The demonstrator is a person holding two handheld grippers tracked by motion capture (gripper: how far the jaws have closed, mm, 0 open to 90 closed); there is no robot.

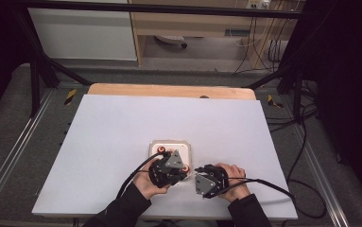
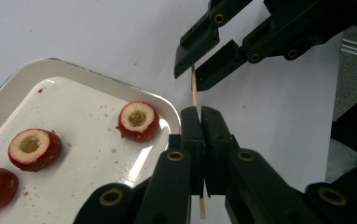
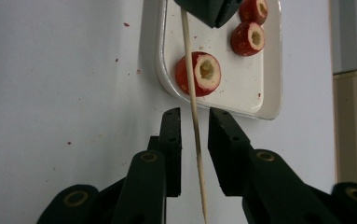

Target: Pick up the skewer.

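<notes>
A thin wooden skewer [image 2: 194,91] is clamped between the black jaws of my left gripper [image 2: 200,109], its ends sticking out on both sides. My right gripper [image 3: 195,114] straddles the same skewer [image 3: 192,93], with a small gap on each side of the stick. Its jaws show in the left gripper view [image 2: 192,72] around the skewer's far end. A white tray [image 2: 50,63] beside the grippers holds three red cored fruits [image 2: 138,121]. In the high view both grippers meet tip to tip, left [image 1: 184,175] and right [image 1: 197,171], just in front of the tray [image 1: 169,143].
The tray lies on a white board [image 1: 122,127] over a wooden table. Small red crumbs dot the board near the tray [image 3: 160,60]. Cables trail from both grippers toward the table's near edge and right side. A black frame stands around the table.
</notes>
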